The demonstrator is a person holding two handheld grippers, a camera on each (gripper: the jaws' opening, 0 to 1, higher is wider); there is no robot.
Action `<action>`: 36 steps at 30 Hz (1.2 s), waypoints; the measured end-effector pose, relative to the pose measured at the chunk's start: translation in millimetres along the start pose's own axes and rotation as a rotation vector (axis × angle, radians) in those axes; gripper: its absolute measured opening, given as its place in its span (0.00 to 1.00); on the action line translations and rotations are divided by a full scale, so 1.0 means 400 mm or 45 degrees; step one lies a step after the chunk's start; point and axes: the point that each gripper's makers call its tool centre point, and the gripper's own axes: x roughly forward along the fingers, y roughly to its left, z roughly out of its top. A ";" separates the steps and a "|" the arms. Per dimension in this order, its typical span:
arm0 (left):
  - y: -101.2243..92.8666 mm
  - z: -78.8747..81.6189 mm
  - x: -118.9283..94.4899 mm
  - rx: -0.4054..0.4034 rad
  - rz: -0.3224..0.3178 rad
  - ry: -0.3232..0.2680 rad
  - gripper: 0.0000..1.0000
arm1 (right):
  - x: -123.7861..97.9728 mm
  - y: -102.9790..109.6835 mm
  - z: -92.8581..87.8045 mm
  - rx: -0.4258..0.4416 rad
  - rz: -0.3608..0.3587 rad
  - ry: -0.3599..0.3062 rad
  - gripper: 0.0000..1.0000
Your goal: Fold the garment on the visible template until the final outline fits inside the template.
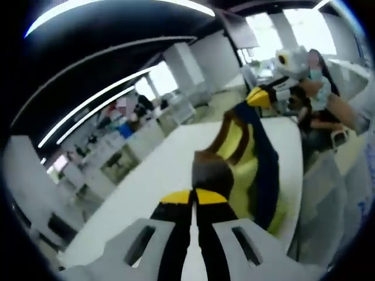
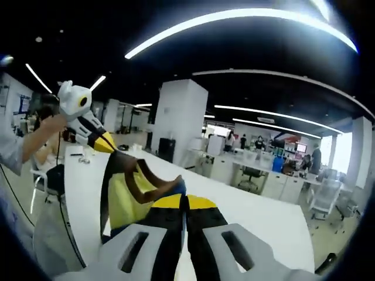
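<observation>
A yellow garment [image 1: 234,140] with brown and navy trim hangs stretched in the air over the white table [image 1: 158,175]. My left gripper [image 1: 193,193] is shut on a brown edge of it. At the upper right of the left gripper view, my right gripper [image 1: 258,96] pinches the far end. In the right gripper view, my right gripper [image 2: 185,200] is shut on the garment [image 2: 123,202]. My left gripper [image 2: 105,142] holds the opposite end at the upper left, with a person's hand [image 2: 51,124] behind it. The table [image 2: 258,216] stretches away below.
This is an open office. A white pillar [image 2: 179,117] rises behind the table, with desks and office chairs [image 2: 325,202] to the right. A seated person [image 1: 313,111] is beside the table's far end. More desks and people [image 1: 126,114] are in the distance.
</observation>
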 end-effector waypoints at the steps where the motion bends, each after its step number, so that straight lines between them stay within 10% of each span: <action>1: 0.002 0.011 -0.006 -0.003 0.000 -0.008 0.00 | -0.003 -0.001 0.010 -0.015 -0.009 -0.006 0.01; 9: -0.002 0.103 -0.088 0.043 0.037 -0.100 0.00 | -0.041 0.018 0.103 -0.108 -0.008 -0.075 0.01; 23: -0.065 0.130 -0.252 0.073 0.105 -0.153 0.00 | -0.126 0.120 0.175 -0.216 0.026 -0.166 0.01; 36: -0.109 0.086 -0.278 0.028 0.082 -0.086 0.00 | -0.125 0.161 0.099 -0.145 0.115 -0.127 0.01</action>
